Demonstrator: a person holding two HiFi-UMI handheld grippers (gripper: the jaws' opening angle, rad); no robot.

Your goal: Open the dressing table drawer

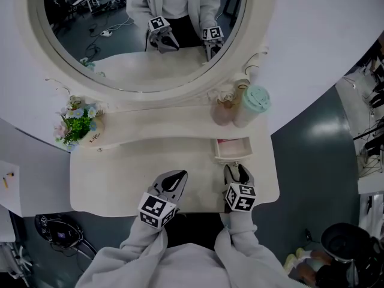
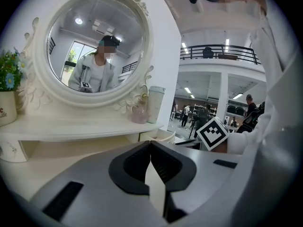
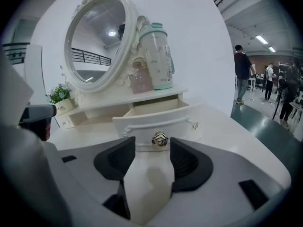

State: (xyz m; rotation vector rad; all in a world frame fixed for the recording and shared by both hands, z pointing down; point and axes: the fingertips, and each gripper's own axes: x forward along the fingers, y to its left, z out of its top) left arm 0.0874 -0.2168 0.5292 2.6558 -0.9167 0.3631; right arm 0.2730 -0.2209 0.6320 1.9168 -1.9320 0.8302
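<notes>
The small cream drawer (image 1: 233,149) at the right of the dressing table (image 1: 120,167) stands pulled out, and its pinkish inside shows. In the right gripper view its front panel (image 3: 189,119) carries a round metal knob (image 3: 160,138). My right gripper (image 3: 152,144) is open just in front of that knob, with its pads on either side and not touching it; from the head view it (image 1: 238,171) sits right below the drawer. My left gripper (image 1: 173,179) rests over the tabletop to the left, and its jaws (image 2: 150,146) are shut on nothing.
A big oval mirror (image 1: 144,35) stands behind the shelf. A flower pot (image 1: 78,125) sits at the shelf's left; a pink bottle (image 1: 223,110) and a teal-capped bottle (image 1: 255,101) sit at the right above the drawer. People stand far off in the hall.
</notes>
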